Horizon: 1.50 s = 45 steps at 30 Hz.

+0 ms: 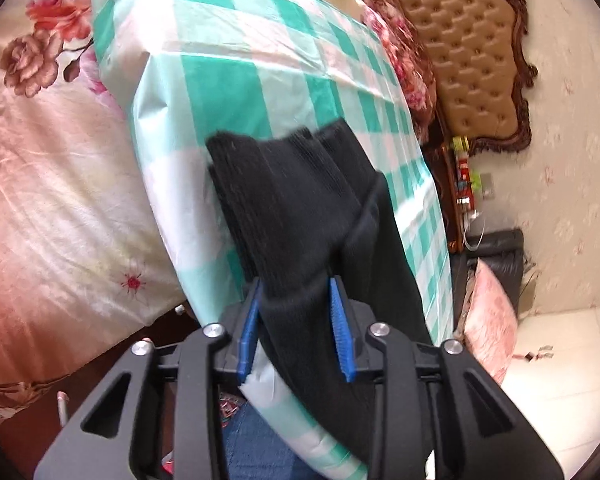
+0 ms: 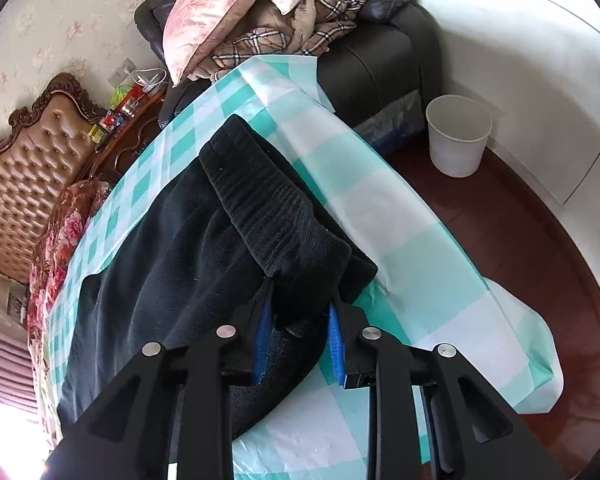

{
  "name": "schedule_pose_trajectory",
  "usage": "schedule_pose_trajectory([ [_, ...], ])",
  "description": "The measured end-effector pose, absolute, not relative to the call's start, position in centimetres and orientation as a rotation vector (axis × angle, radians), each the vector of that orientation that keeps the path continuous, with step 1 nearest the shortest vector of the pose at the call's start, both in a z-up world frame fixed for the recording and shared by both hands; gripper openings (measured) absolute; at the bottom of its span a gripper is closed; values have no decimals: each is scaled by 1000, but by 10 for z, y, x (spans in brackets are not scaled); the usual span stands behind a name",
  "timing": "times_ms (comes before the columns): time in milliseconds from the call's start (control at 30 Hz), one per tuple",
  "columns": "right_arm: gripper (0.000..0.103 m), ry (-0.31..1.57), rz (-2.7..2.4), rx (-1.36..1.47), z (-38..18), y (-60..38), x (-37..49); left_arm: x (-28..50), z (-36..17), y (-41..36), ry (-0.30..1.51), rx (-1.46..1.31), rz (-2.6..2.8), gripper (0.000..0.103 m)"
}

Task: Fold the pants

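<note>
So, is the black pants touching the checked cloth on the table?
Touching. The right wrist view shows the black pants lying flat on the checked cloth, with no gap or shadow along their edge.

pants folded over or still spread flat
Folded over: the black pants have a ribbed end lying doubled on top of the rest, on the checked cloth.

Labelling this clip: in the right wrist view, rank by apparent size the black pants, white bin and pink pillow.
1. Black pants, nearest the camera, so flattered.
2. Pink pillow.
3. White bin.
</note>
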State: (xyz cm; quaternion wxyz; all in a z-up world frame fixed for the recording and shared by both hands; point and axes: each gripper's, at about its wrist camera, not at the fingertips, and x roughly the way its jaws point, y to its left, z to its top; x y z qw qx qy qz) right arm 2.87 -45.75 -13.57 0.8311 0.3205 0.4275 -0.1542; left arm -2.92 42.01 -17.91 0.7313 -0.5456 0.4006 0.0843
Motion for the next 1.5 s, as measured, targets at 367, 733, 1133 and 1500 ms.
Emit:
schedule_pose_trajectory([
  [367, 16, 886, -323, 673, -138, -457, 26, -13, -162, 404, 913, -923, 256, 19],
  [733, 16, 846, -307, 610, -117, -446, 24, -21, -174, 411, 896, -966, 240, 25],
  [1133, 14, 793, -255, 639, -95, -450, 17, -14, -125, 406, 824, -890, 198, 17],
  [1500, 15, 909, -324, 569, -130, -452, 27, -17, -168, 424, 889, -939, 207, 25],
])
